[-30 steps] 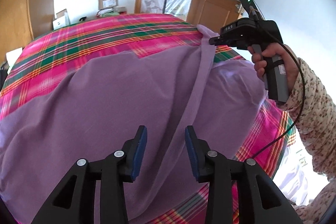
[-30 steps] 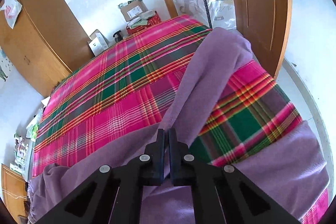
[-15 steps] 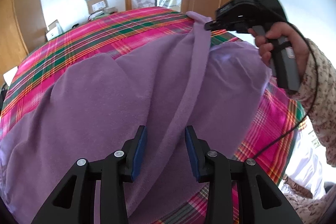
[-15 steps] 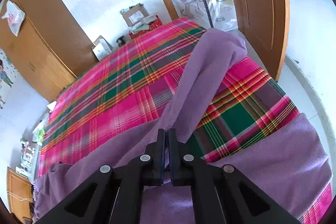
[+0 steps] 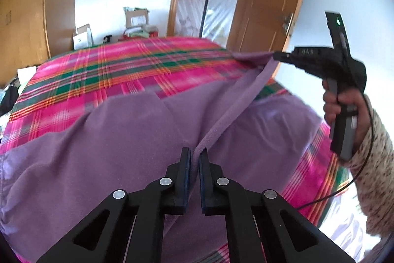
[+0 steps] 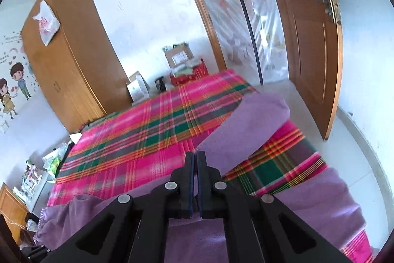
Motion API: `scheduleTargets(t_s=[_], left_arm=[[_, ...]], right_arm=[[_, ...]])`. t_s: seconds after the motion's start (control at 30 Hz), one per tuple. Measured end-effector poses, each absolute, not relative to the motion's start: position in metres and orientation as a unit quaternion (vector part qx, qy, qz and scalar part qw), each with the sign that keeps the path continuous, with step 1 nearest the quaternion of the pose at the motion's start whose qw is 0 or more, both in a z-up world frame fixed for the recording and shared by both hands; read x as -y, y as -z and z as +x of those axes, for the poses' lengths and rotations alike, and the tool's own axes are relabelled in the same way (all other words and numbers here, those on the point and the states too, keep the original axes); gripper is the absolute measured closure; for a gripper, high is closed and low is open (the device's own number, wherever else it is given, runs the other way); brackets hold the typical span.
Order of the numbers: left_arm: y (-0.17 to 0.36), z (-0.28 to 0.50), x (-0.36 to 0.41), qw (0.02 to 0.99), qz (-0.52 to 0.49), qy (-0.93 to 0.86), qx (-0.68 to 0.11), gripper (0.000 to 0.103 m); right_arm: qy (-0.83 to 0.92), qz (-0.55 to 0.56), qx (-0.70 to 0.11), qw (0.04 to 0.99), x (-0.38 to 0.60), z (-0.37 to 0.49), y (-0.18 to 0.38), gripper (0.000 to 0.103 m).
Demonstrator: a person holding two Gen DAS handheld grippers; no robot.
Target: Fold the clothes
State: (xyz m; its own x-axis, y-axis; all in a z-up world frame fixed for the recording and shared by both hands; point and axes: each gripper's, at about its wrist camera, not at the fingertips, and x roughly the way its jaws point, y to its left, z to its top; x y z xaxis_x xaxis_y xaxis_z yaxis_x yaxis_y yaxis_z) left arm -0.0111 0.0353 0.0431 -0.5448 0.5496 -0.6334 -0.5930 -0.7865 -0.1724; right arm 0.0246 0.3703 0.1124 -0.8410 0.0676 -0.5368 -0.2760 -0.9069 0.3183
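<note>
Left wrist view: left gripper [image 5: 194, 156] pinches raised edge of purple garment [image 5: 123, 139]. Ahead and right, right gripper [image 5: 275, 56] clamps same edge, pulled taut between both. Garment spread on plaid bed cover [image 5: 123, 70], fold partly formed, not flat. Boxes [image 6: 177, 56] beyond bed; contents unclear.

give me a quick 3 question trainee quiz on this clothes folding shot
1. True or false: the purple garment lies on a plaid blanket.
2. What does the right hand-held gripper pinch? A) a garment edge B) a cardboard box C) the door handle
3. Fill in: the left hand-held gripper is closed on a raised ____ of the garment.

Key: 1 true; 2 A; 3 fold
</note>
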Motion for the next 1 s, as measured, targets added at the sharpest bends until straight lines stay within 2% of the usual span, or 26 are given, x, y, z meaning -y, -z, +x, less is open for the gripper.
scheduleTargets(t_s=[0.4,1.0], left_arm=[[-0.051,0.016,-0.039,0.347,-0.338,-0.874,-0.045,0.096],[-0.022,0.033,-0.049,0.365,-0.386,-0.843,-0.083,0.096]], right_arm=[[-0.951,-0.216,-0.174,0.136,-0.359,0.088,-0.127,0.101],[-0.919,-0.252,-0.242,0.18,-0.375,0.143,-0.056,0.101]])
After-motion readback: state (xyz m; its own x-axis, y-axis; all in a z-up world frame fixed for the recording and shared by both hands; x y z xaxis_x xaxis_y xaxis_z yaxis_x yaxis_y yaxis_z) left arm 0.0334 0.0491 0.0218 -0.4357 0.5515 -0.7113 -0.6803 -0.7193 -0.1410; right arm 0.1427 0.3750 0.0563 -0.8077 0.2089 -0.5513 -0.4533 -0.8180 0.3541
